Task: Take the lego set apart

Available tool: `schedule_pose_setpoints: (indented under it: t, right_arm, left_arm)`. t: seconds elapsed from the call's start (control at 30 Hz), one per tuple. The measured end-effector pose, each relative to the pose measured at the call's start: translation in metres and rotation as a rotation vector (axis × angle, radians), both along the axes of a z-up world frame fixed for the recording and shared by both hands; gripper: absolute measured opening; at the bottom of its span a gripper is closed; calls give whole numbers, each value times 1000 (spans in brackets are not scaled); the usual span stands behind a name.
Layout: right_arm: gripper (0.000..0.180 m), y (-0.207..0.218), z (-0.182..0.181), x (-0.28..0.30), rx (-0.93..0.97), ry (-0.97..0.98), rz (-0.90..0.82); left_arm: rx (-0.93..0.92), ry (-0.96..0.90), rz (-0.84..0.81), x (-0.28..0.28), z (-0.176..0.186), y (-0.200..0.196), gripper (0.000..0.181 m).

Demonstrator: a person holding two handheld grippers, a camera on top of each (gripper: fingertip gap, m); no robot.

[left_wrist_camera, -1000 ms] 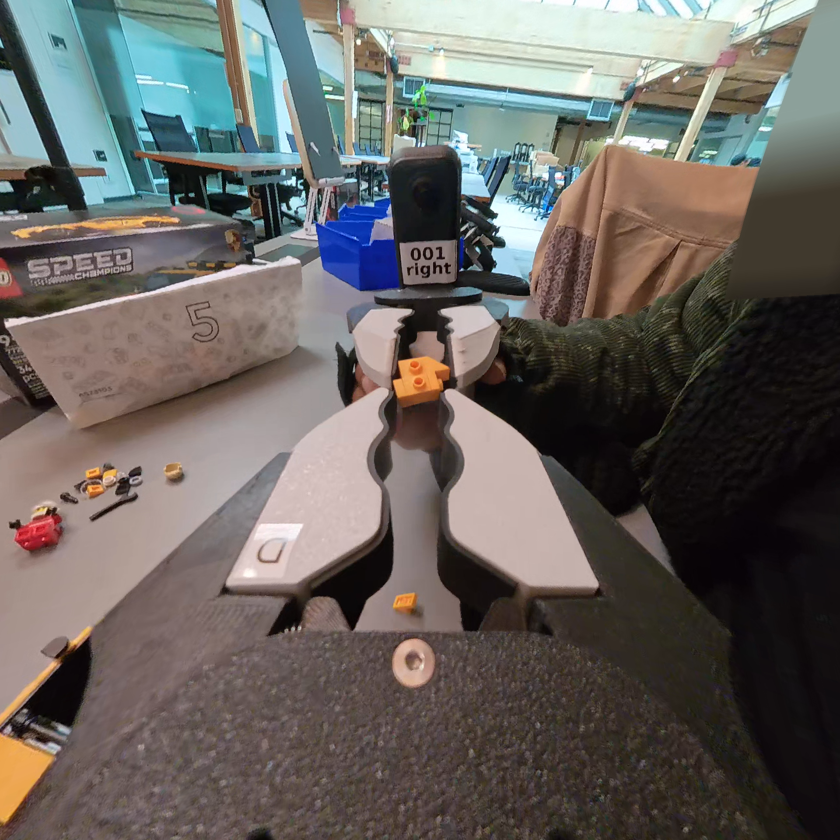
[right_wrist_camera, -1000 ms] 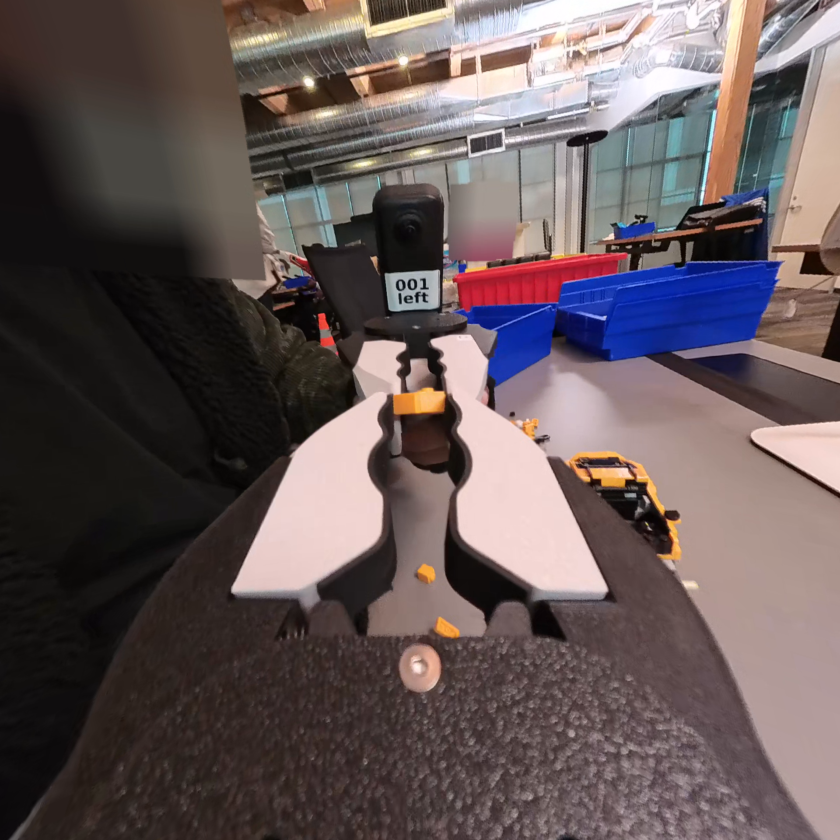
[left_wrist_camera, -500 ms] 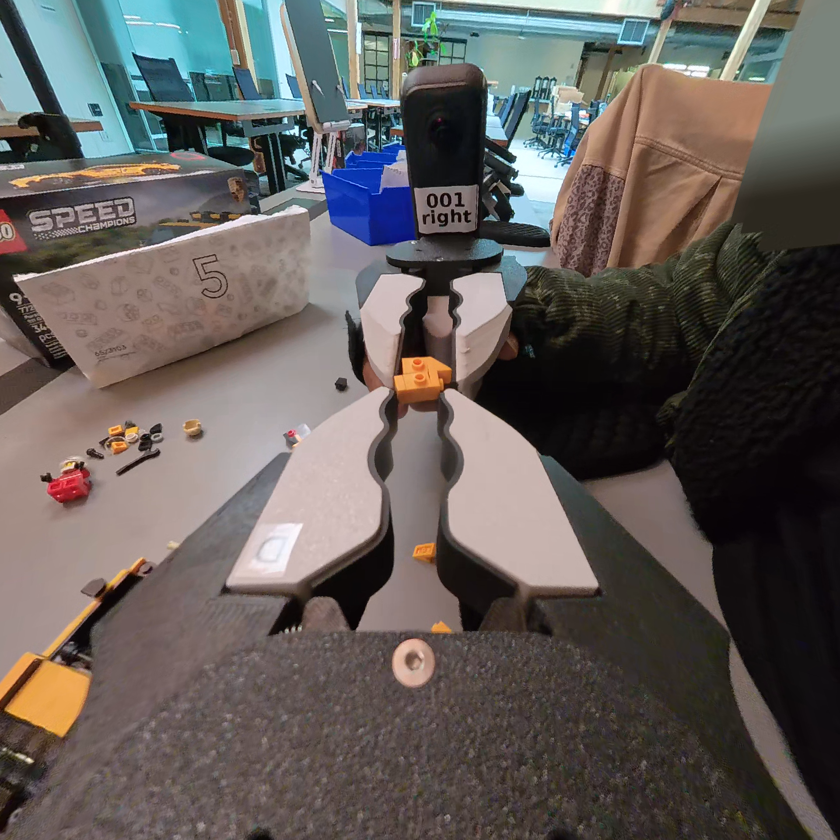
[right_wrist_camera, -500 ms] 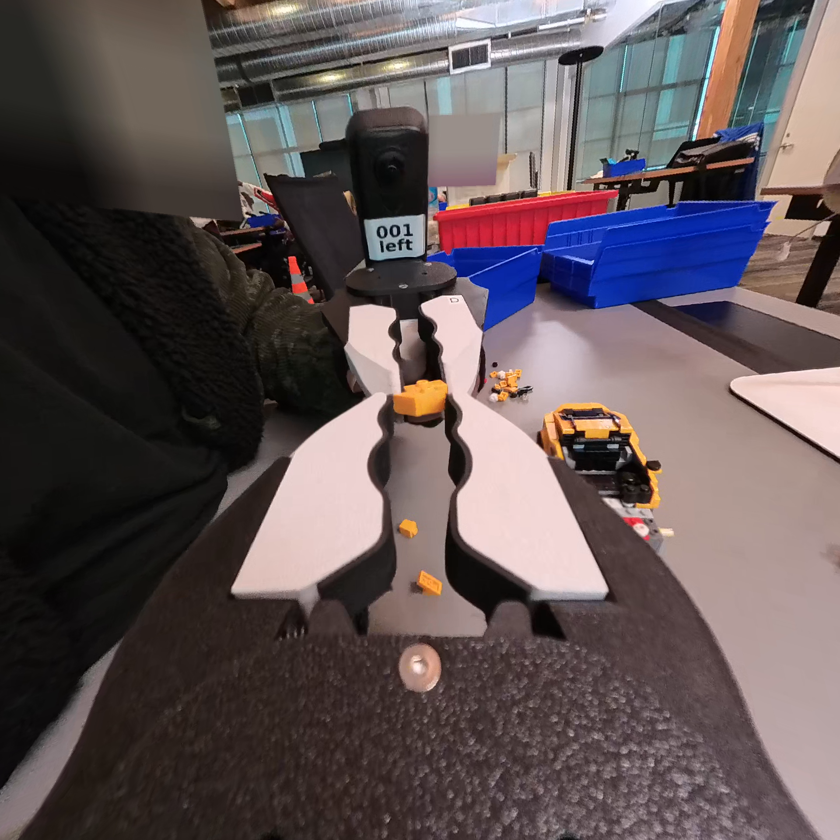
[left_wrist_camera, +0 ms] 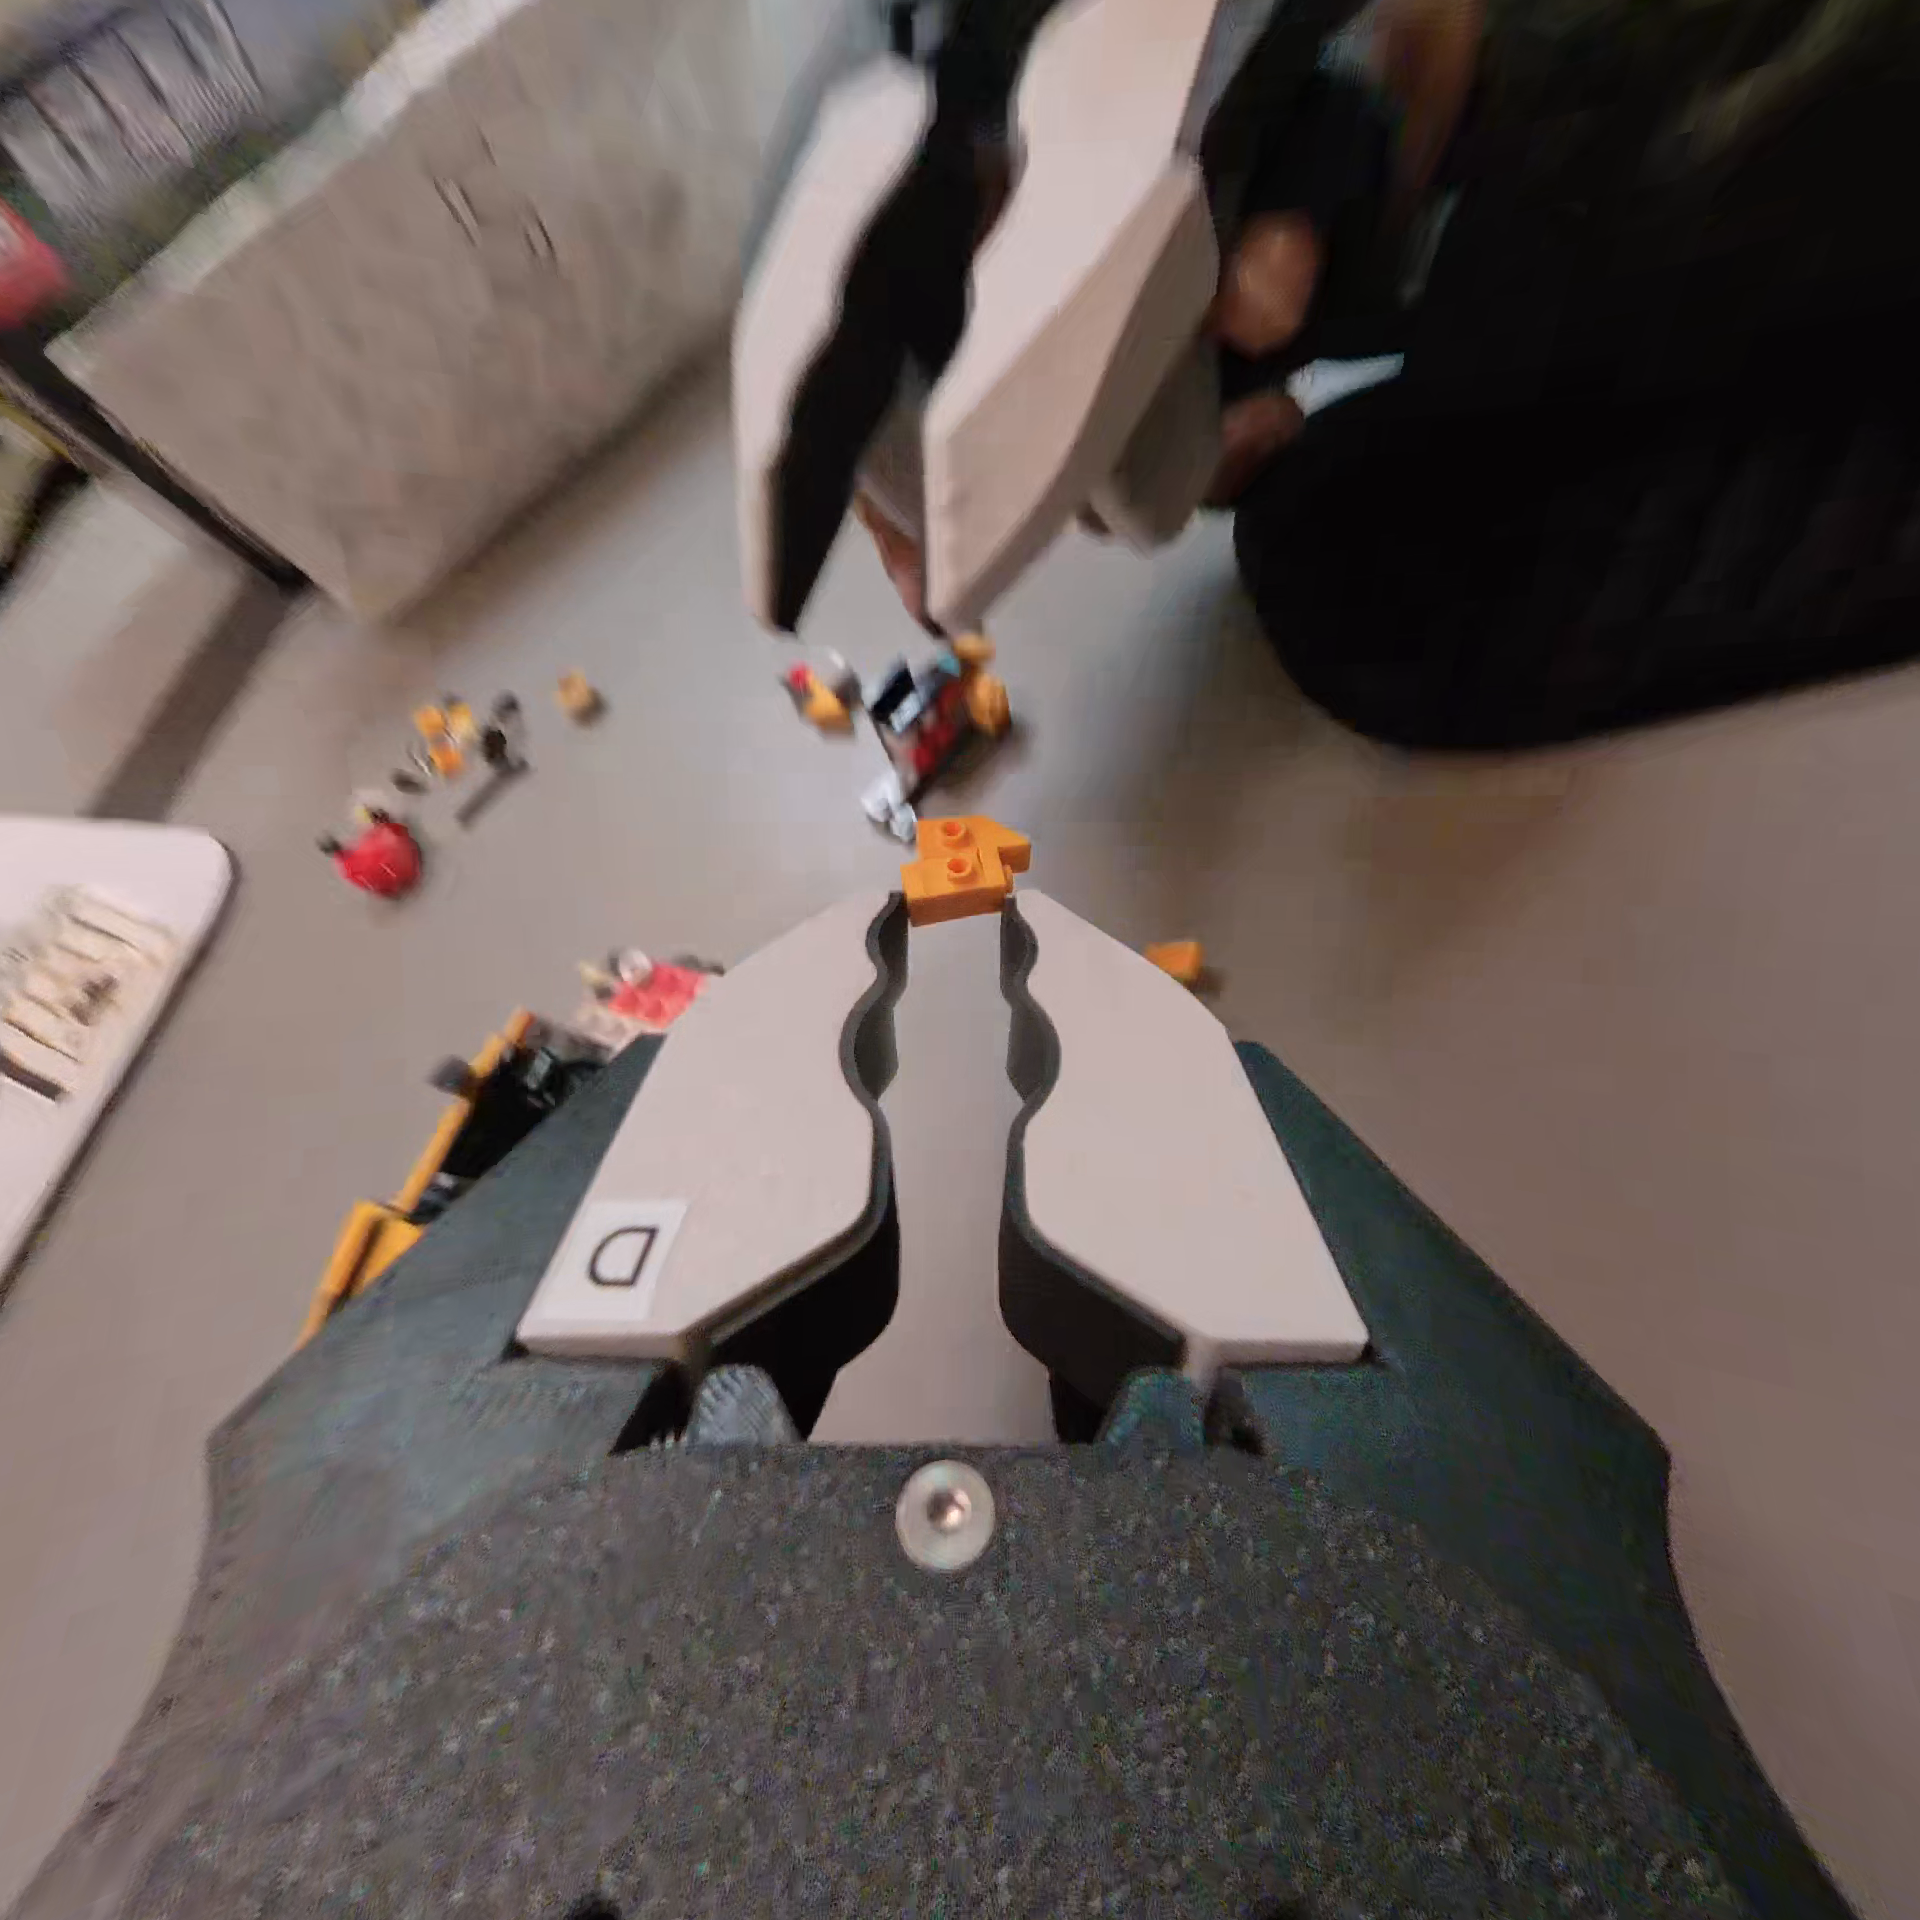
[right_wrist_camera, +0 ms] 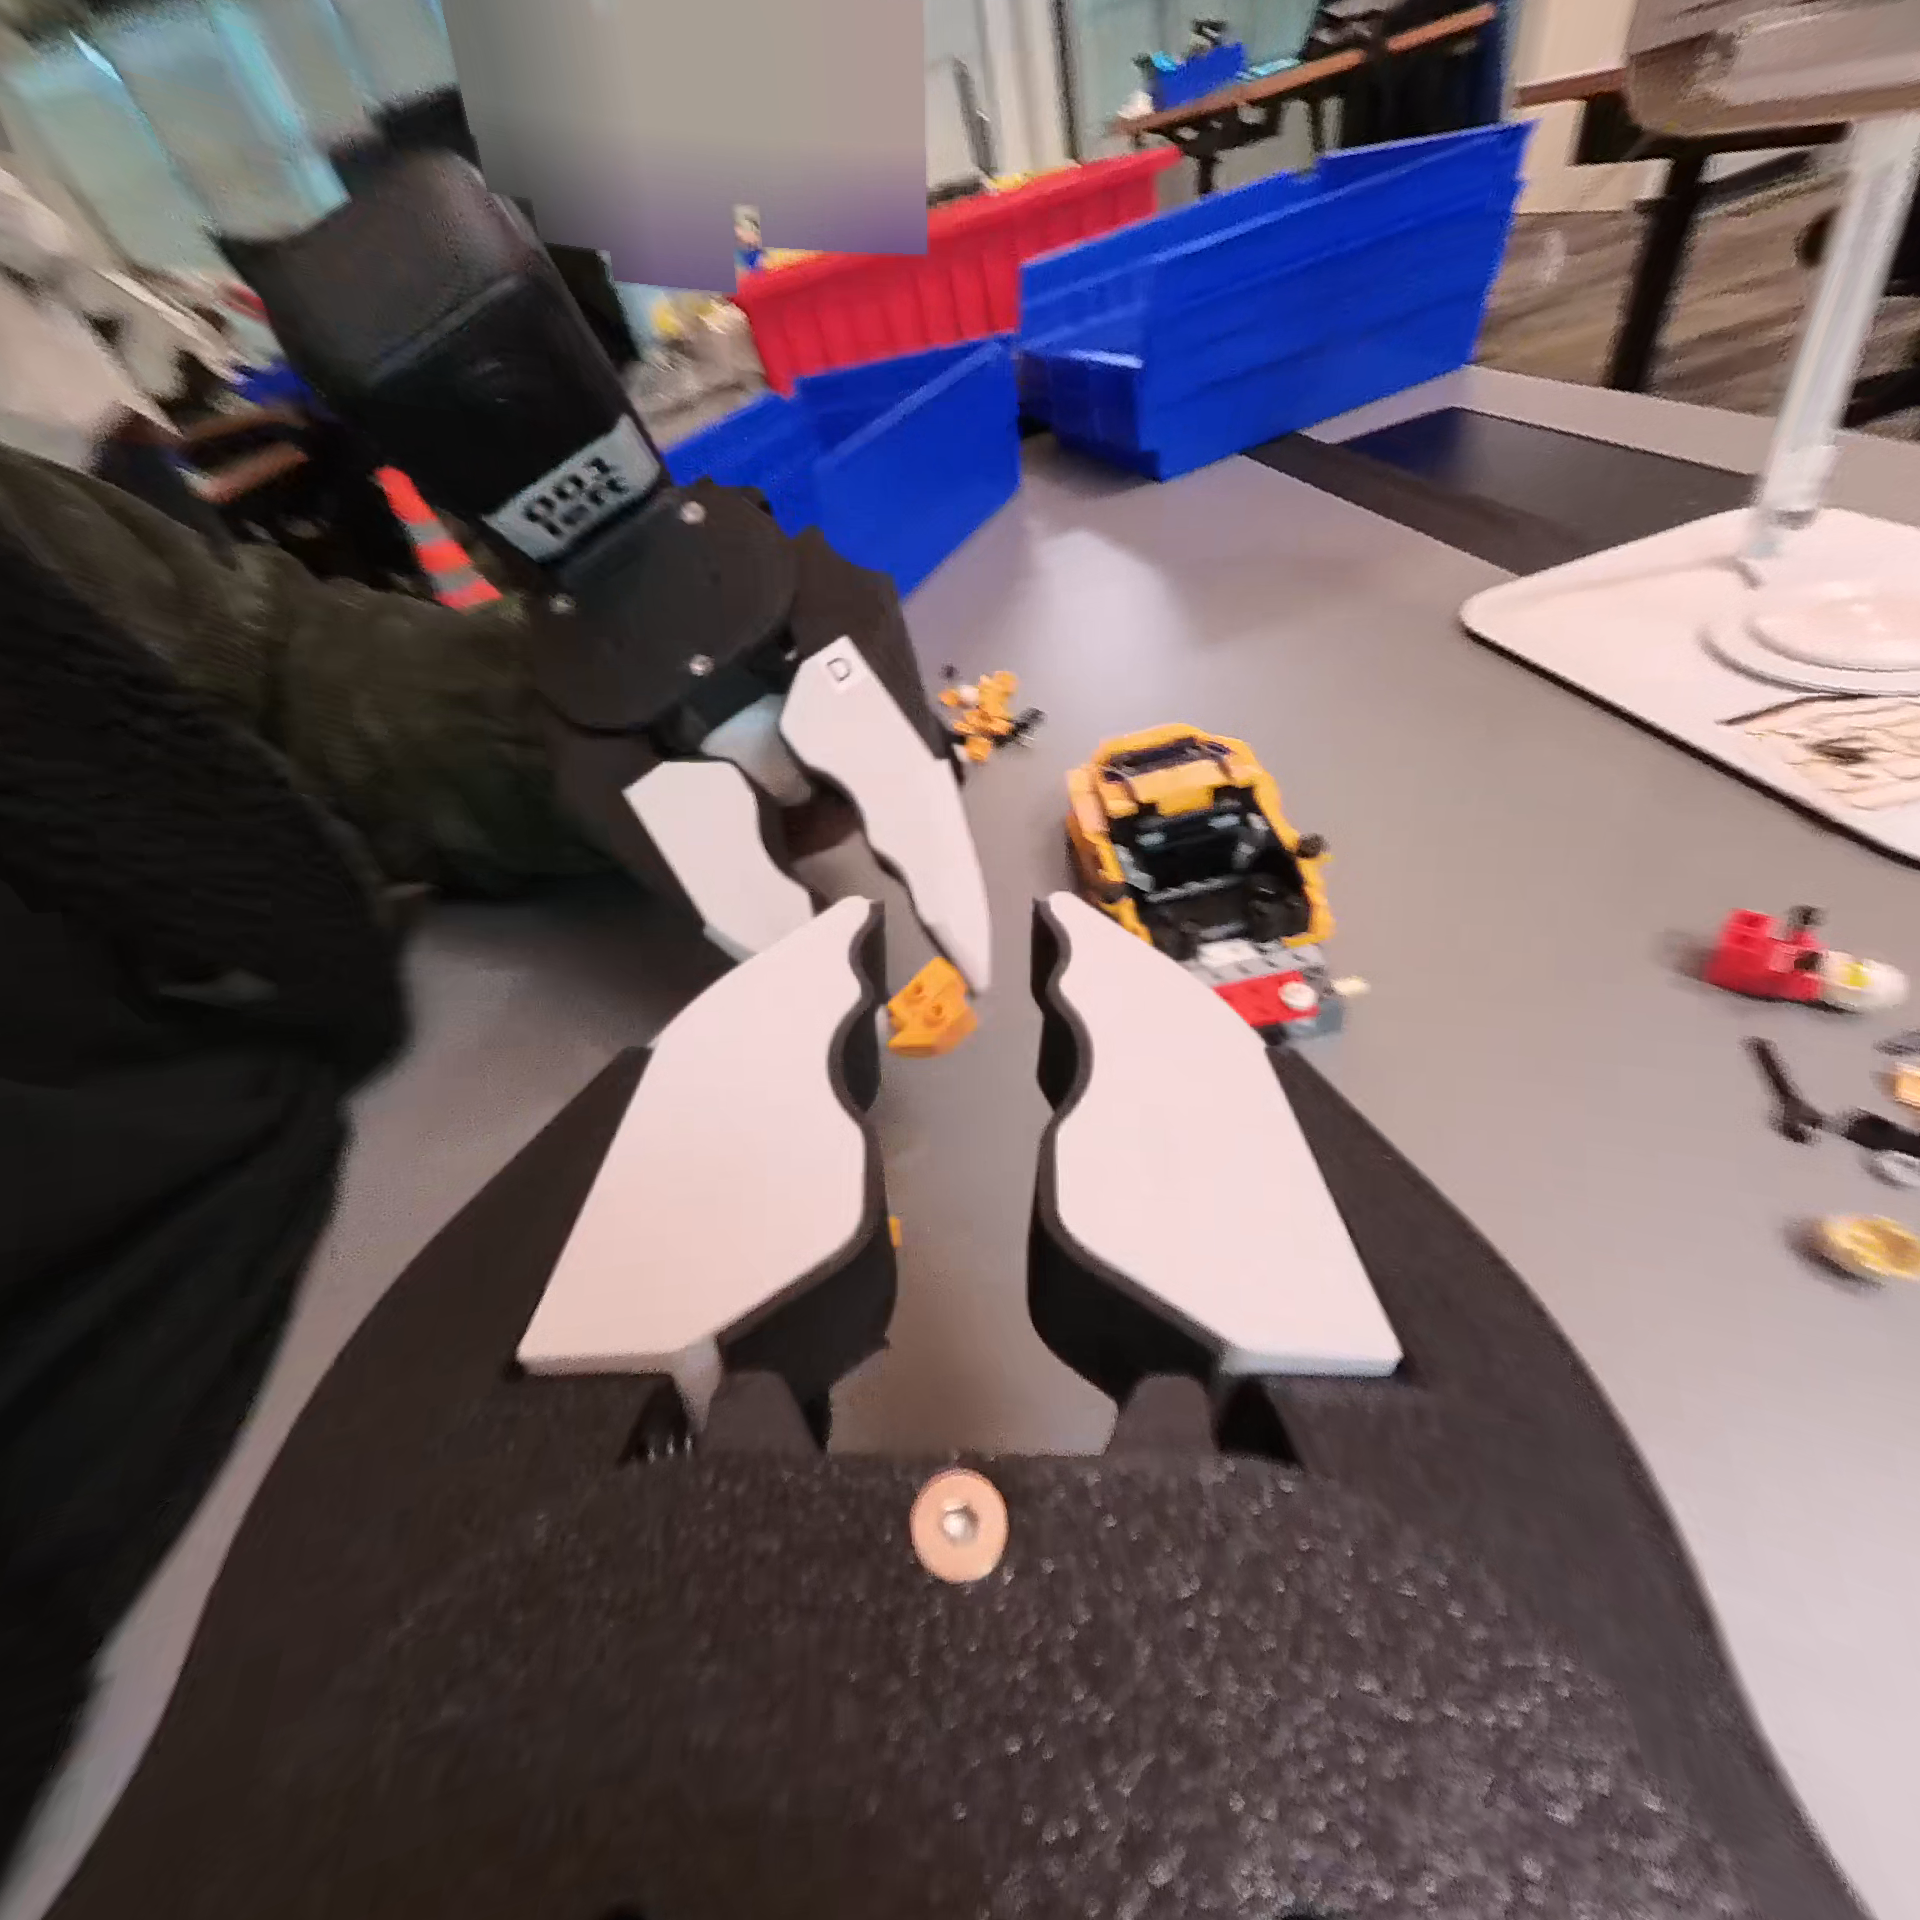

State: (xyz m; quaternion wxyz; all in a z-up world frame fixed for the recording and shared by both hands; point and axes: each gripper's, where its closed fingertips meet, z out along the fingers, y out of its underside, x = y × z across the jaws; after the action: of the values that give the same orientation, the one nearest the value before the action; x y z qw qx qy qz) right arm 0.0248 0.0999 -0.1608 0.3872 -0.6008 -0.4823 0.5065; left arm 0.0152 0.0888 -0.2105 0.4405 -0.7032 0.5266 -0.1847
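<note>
My left gripper (left_wrist_camera: 956, 904) is shut on a small orange lego piece (left_wrist_camera: 961, 871) at its fingertips, held above the grey table. The piece also shows in the right wrist view (right_wrist_camera: 930, 1008), at the tips of the left gripper (right_wrist_camera: 894, 966). My right gripper (right_wrist_camera: 956, 914) is open and empty, just in front of the piece; in the left wrist view it hangs open farther off (left_wrist_camera: 854, 621). The yellow lego car (right_wrist_camera: 1195, 831), its roof off, stands on the table to the right of my right gripper. It is partly hidden beside my left gripper (left_wrist_camera: 468, 1122).
Loose small pieces (left_wrist_camera: 457, 738), a red part (left_wrist_camera: 379, 857) and a small cluster (left_wrist_camera: 935, 707) lie on the table. A white paper bag (left_wrist_camera: 416, 312) and a white tray (left_wrist_camera: 94, 987) are at the left. Blue bins (right_wrist_camera: 1247, 312) and a red bin (right_wrist_camera: 935, 281) stand behind. My hands' fingertips stand some 5 cm from each other.
My right gripper has opened, let go of the orange piece and drawn back. My left gripper keeps the piece and has tilted down toward the table.
</note>
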Motion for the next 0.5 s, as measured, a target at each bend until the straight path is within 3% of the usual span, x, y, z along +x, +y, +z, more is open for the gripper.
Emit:
schedule_pose_setpoints:
  t: [0.2, 0.4, 0.5]
  right_arm:
    - [26, 9, -13, -1, 82, -86, -68]
    - [25, 16, -12, 0, 86, -85, -109]
    - [23, 32, -3, 2, 140, -81, -207]
  left_arm:
    - [-190, 74, -4, -4, -32, -8, 20]
    - [-186, 6, 4, -6, -18, -4, 30]
    - [-90, -93, 73, -13, 10, 15, 18]
